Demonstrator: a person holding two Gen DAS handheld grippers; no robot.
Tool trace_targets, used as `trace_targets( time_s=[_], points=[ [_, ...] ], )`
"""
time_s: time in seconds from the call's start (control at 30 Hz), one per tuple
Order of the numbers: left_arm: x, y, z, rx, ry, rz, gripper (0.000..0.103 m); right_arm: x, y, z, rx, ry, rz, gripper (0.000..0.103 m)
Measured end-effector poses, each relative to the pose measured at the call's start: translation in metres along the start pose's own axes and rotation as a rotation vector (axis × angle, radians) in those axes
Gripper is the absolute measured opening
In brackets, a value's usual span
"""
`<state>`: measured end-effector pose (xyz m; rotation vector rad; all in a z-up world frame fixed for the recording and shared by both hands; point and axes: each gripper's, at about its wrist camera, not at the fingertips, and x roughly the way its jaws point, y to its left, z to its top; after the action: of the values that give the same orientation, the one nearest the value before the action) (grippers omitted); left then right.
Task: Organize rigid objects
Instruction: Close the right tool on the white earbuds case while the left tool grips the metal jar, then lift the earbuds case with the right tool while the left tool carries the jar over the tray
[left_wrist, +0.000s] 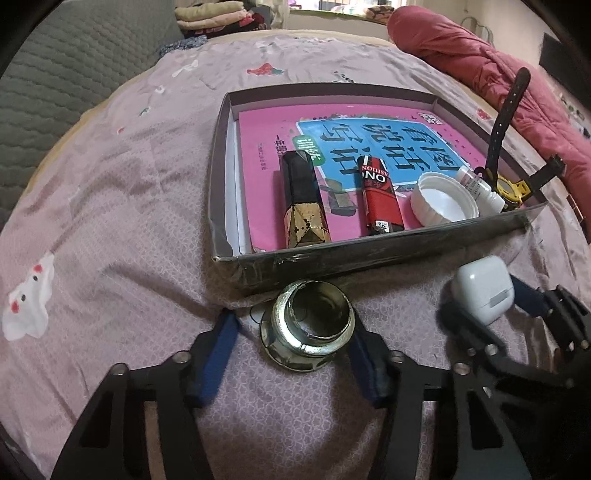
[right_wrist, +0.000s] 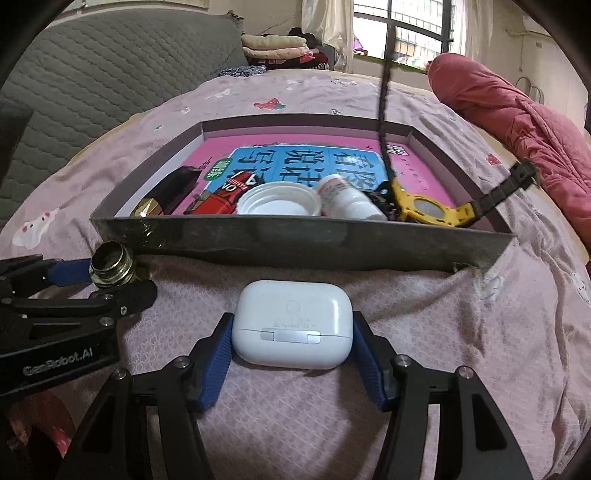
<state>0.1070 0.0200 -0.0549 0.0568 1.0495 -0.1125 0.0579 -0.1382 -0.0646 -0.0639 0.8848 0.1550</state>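
Observation:
A round metal screw cap (left_wrist: 310, 328) lies on the pink bedspread just in front of the shallow cardboard box (left_wrist: 369, 254). My left gripper (left_wrist: 295, 347) straddles it. The right pad (left_wrist: 364, 365) touches the cap, while the left pad (left_wrist: 218, 350) stands a little off it. A white earbud case (right_wrist: 291, 328) rests on the bedspread before the box's front wall (right_wrist: 295, 243). My right gripper (right_wrist: 291, 354) has both blue pads against the case's sides. The case (left_wrist: 482, 288) and right gripper also show in the left wrist view.
The box holds a pink book (left_wrist: 266, 147), a black-and-gold tube (left_wrist: 303, 206), a red lighter (left_wrist: 380, 195), a white lid (left_wrist: 443, 199), a small white bottle (left_wrist: 480, 188) and a yellow watch (right_wrist: 424, 210). A red quilt (right_wrist: 517, 118) lies at the right and a grey headboard (right_wrist: 110, 66) at the left.

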Motion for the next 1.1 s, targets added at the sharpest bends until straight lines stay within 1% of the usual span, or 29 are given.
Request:
trace_targets(
  time_s=[0.13,0.17,0.3,0.4,0.47,0.53,0.63,0.77,1.0,1.1],
  points=[
    [-0.003,0.003,0.001,-0.008,0.001,-0.005,0.045,-0.006,-0.009,0.0,0.005,-0.004,-0.006,0.06],
    [-0.004,0.004,0.001,-0.012,0.0,-0.011,0.045,-0.007,-0.01,0.0,0.008,-0.005,-0.006,0.06],
    [-0.01,0.008,0.003,-0.034,-0.011,-0.061,0.045,-0.013,-0.013,0.002,0.0,-0.023,-0.019,0.06],
    [-0.013,0.006,0.003,-0.034,-0.022,-0.081,0.045,-0.015,-0.013,0.004,0.007,-0.022,-0.013,0.06],
    [-0.019,0.006,0.003,-0.038,-0.041,-0.103,0.045,-0.015,-0.014,0.005,0.007,-0.023,-0.015,0.06],
    [-0.028,0.003,0.003,-0.023,-0.078,-0.096,0.045,-0.017,-0.015,0.005,0.014,-0.023,-0.014,0.06],
    [-0.037,-0.003,0.003,-0.007,-0.104,-0.121,0.045,-0.022,-0.018,0.007,0.02,-0.037,-0.01,0.06],
    [-0.046,-0.006,0.003,0.01,-0.128,-0.121,0.045,-0.03,-0.019,0.011,0.018,-0.061,-0.005,0.06],
    [-0.063,-0.006,0.008,-0.003,-0.205,-0.109,0.045,-0.05,-0.02,0.022,0.012,-0.118,0.007,0.06],
    [-0.068,-0.005,0.01,-0.011,-0.221,-0.107,0.045,-0.053,-0.021,0.028,0.007,-0.129,0.009,0.06]
  ],
)
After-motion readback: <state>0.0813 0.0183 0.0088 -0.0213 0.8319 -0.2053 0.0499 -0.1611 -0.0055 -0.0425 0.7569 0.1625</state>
